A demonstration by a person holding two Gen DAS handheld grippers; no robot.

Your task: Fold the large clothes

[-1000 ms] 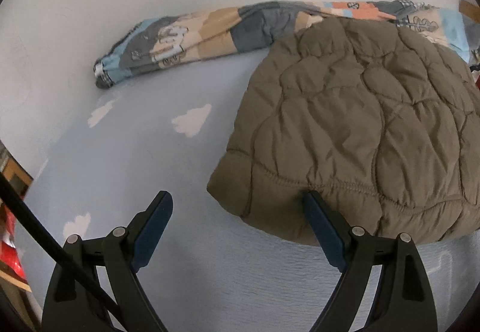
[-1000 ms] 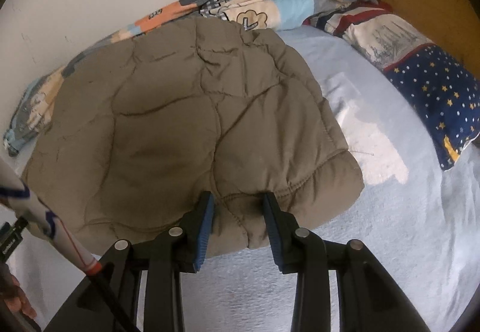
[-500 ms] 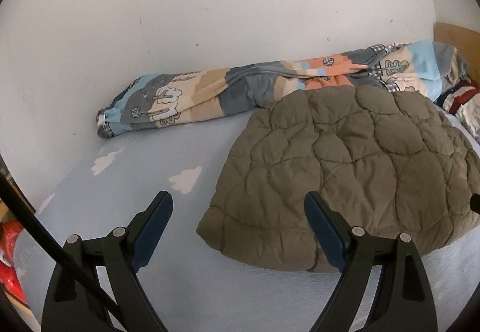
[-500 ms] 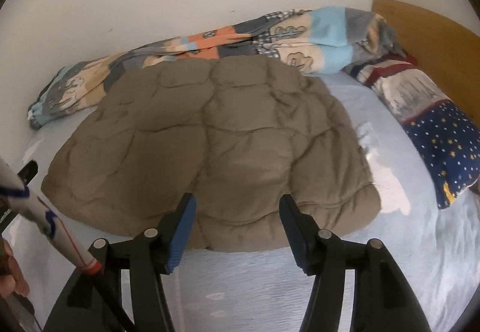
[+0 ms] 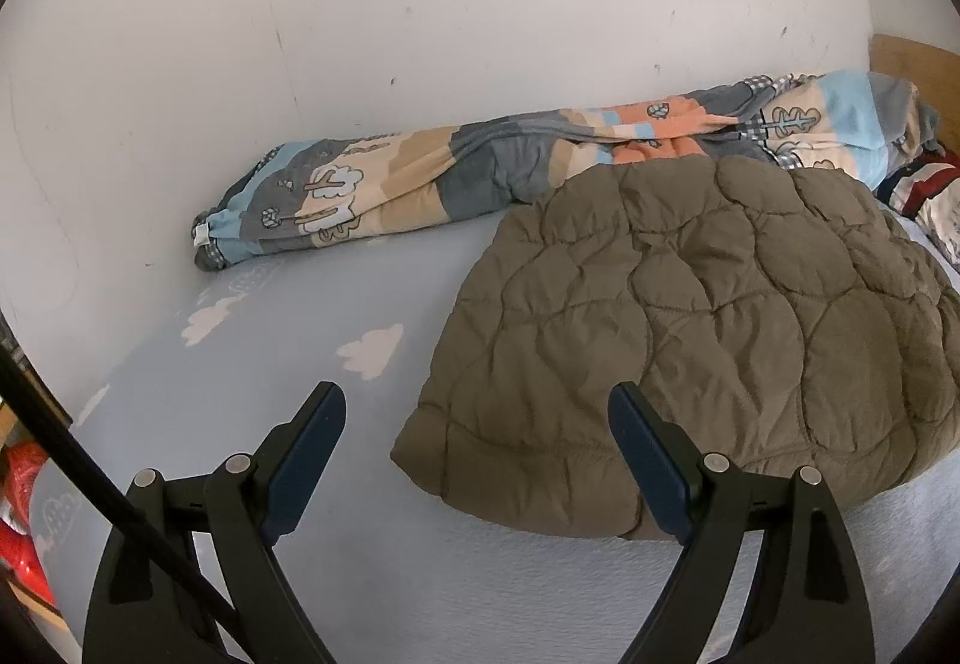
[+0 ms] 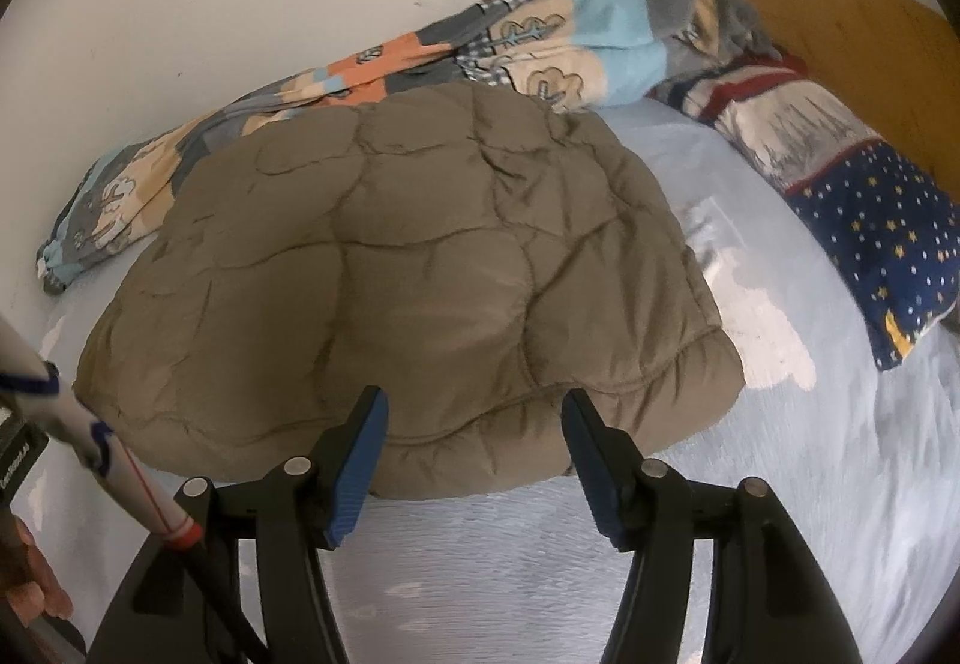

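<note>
1 olive quilted jacket (image 6: pixel 408 268) is seen folded on the pale blue bed sheet (image 5: pixel 288 340), its far edge against 1 rolled patterned blanket (image 5: pixel 420 184) along the wall. 1 starred pillow (image 6: pixel 888 244) lies at the right. The left gripper (image 5: pixel 477 418) is spread wide; the right gripper (image 6: pixel 474 424), jaws just opened, is spread with nothing pinched.

Left gripper (image 5: pixel 477 430) and right gripper (image 6: pixel 474 433): black curved plastic arms with silver screws, blue ribbed pads (image 6: pixel 354 478); a black cable (image 5: pixel 90 490) crosses the left one.
</note>
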